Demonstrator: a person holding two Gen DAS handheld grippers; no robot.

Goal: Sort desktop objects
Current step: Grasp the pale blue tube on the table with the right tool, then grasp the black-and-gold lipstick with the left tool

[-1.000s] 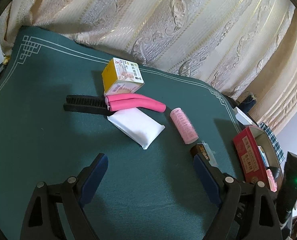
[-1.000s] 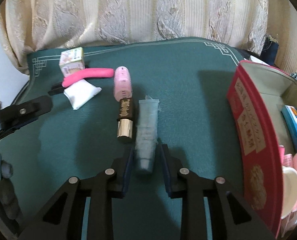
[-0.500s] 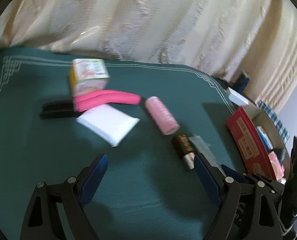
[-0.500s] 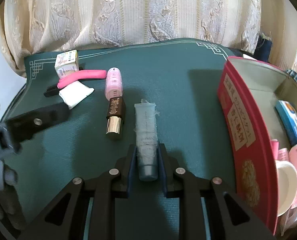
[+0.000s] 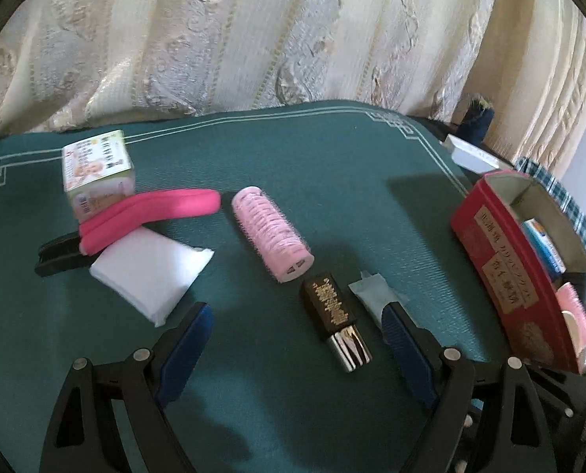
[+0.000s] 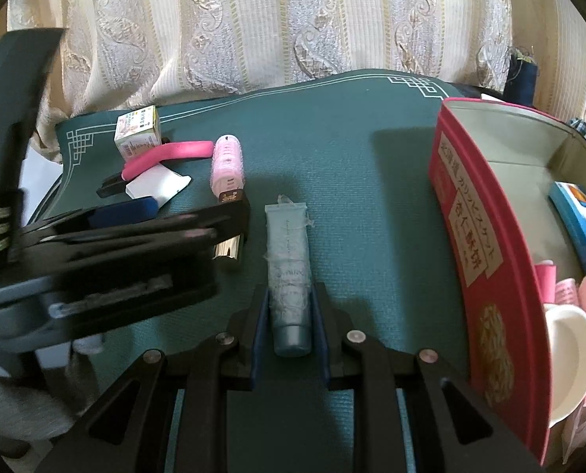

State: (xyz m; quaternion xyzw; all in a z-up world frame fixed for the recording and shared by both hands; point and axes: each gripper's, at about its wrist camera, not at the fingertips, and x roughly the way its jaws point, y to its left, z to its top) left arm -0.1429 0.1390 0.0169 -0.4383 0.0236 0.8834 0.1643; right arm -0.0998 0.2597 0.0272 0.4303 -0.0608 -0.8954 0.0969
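My right gripper [image 6: 290, 295] is shut on the cap end of a pale blue tube [image 6: 287, 244] that lies flat on the green mat [image 6: 352, 181]. My left gripper [image 5: 295, 315] stands open low over the mat. A black and gold lipstick [image 5: 334, 315] lies between its fingers, nearer the right one, untouched. Only the tube's crimped end [image 5: 372, 293] shows past that finger. In the right wrist view the left gripper [image 6: 135, 228] reaches in from the left and covers most of the lipstick [image 6: 230, 250]. A pink hair roller [image 5: 271, 232] lies just beyond the lipstick.
At the far left lie a bent pink foam curler [image 5: 151, 213], a white packet [image 5: 151, 272], a black comb [image 5: 56, 252] and a small yellow-green carton [image 5: 97, 169]. An open red box [image 6: 474, 236] holding several items stands on the right. Curtains hang behind the table.
My left gripper has swung right across the mat, from the white packet to the lipstick, and now fills the left of the right wrist view. My right gripper closed on the tube.
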